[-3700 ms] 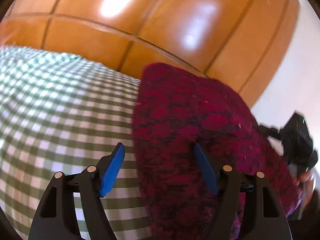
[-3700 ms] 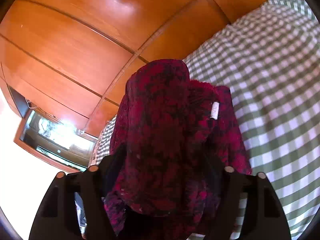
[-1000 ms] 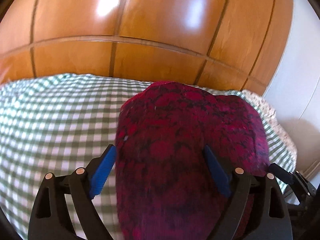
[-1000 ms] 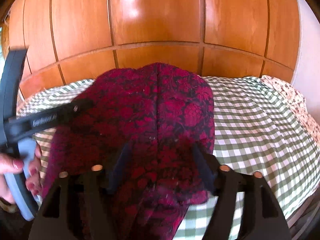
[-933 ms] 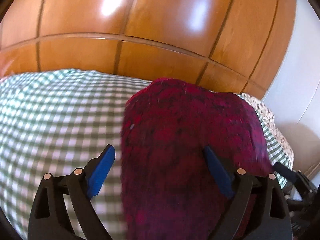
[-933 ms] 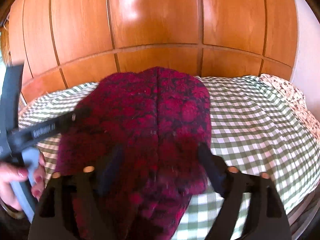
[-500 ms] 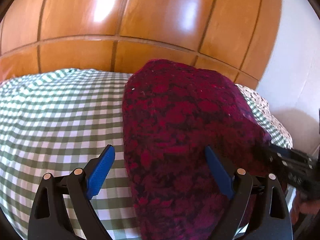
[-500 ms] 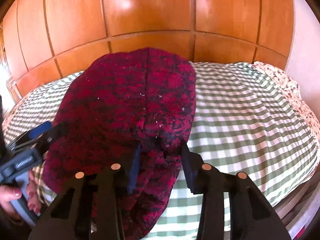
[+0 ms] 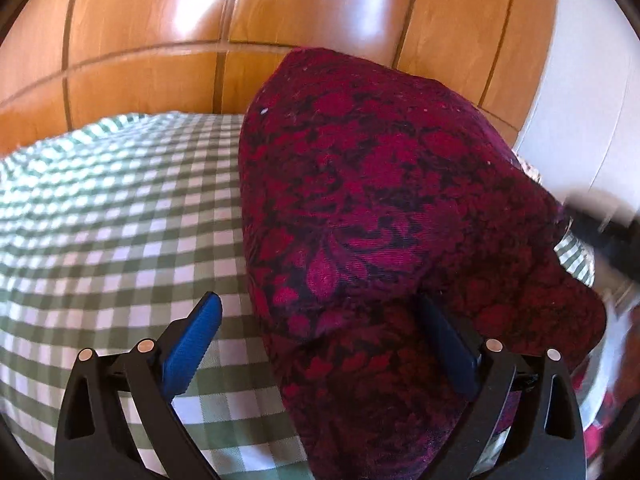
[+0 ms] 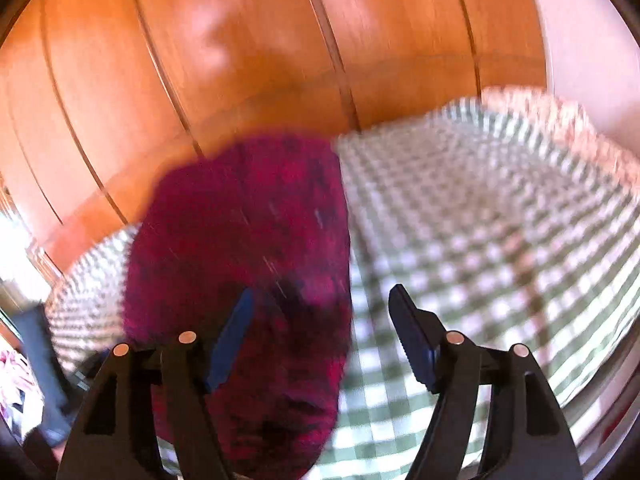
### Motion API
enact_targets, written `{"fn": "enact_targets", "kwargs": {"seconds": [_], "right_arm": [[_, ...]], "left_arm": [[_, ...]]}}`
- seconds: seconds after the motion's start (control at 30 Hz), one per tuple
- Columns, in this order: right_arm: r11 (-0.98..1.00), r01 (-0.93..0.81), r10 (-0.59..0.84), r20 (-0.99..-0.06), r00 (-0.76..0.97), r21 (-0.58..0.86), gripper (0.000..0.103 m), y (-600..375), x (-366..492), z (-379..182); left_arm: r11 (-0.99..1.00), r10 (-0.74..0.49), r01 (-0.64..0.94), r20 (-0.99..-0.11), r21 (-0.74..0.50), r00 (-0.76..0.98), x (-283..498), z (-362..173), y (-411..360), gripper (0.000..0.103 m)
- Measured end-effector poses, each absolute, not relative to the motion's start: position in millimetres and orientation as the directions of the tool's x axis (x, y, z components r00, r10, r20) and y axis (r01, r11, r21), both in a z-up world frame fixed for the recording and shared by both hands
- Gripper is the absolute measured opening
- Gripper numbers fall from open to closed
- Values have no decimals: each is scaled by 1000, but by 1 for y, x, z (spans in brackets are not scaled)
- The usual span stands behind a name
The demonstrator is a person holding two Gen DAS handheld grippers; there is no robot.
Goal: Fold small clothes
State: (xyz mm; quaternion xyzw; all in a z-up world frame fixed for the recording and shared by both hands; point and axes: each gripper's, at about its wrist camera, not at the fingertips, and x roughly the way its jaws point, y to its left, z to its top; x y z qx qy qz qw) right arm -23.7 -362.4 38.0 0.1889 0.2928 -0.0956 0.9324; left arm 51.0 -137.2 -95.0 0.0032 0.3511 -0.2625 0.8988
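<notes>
Red-and-black patterned garment (image 9: 380,208) lies folded in a thick bundle on the bed (image 9: 120,220), which has a green-and-white checked cover. Wood panelled wall (image 9: 240,20) behind the bed.

Left gripper (image 9: 320,344): blue-padded fingers (image 9: 192,340) wide apart, jaws opening. The garment's near end sits between them, bunched against the right-hand finger; the left-hand finger stands clear of the cloth over bare checked cover. Whether the right-hand pad is actually touching the cloth or just overlapped by it, can't tell. No squeeze either way, so nothing is gripped.

Right gripper (image 10: 320,336): frame is motion-blurred. Jaws opening, fingers (image 10: 412,340) apart. The garment (image 10: 240,260) runs past the left-hand finger and partly into the gap; the right-hand finger is over checked cover (image 10: 480,220), apart from the cloth. Pads aren't pressing on the fabric.

In the left wrist view a dark blurred shape (image 9: 600,232) sits at the far right edge beyond the garment, too smeared to identify. White wall (image 9: 580,80) to the right of the wood panelling.
</notes>
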Motion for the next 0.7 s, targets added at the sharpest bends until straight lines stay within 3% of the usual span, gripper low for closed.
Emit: {"fn": "enact_targets", "kwargs": {"seconds": [0.13, 0.27, 0.43, 0.5, 0.57, 0.7], "right_arm": [[937, 255, -68, -590, 805, 240, 69, -344, 3, 43], [938, 336, -188, -681, 708, 90, 63, -346, 42, 11], [887, 315, -9, -669, 743, 337, 67, -371, 35, -13], [868, 288, 54, -655, 754, 404, 89, -377, 26, -10], [858, 298, 57, -655, 754, 418, 101, -383, 17, -6], [850, 259, 142, -672, 726, 459, 101, -390, 11, -11]], "left_arm": [[861, -470, 480, -632, -172, 617, 51, -95, -142, 97], [851, -487, 492, -629, -185, 606, 43, -88, -138, 97], [846, -517, 477, -590, -241, 620, 50, -59, -127, 97], [836, -537, 471, -593, -282, 599, 60, -50, -126, 97], [836, -540, 456, -603, -305, 586, 68, -44, -126, 97], [818, -569, 450, -623, -359, 537, 86, -47, -123, 99]]}}
